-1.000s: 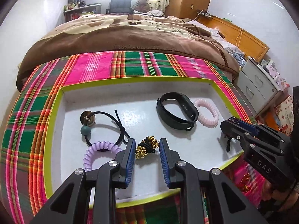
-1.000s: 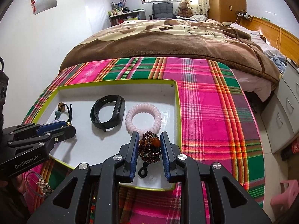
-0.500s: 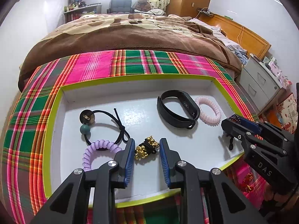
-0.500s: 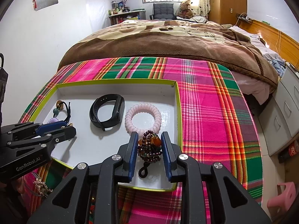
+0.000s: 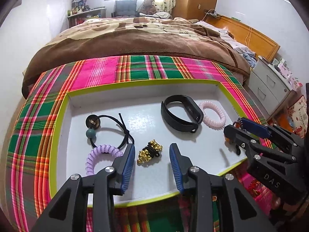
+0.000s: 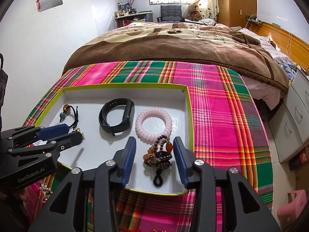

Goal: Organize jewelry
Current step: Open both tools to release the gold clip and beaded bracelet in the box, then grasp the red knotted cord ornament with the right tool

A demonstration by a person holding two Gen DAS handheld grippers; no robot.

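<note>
Both grippers have just let go: left gripper (image 5: 151, 161) fingers spread around the gold bells (image 5: 149, 151), right gripper (image 6: 154, 154) fingers apart beside the bead bracelet (image 6: 159, 153), both lying low-centre in the tray (image 5: 135, 94).

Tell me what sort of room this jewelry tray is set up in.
Almost certainly a home bedroom. A bed with a brown blanket lies just behind the tray, a wooden headboard runs along the right wall, and a teddy bear sits near the curtained window.
</note>
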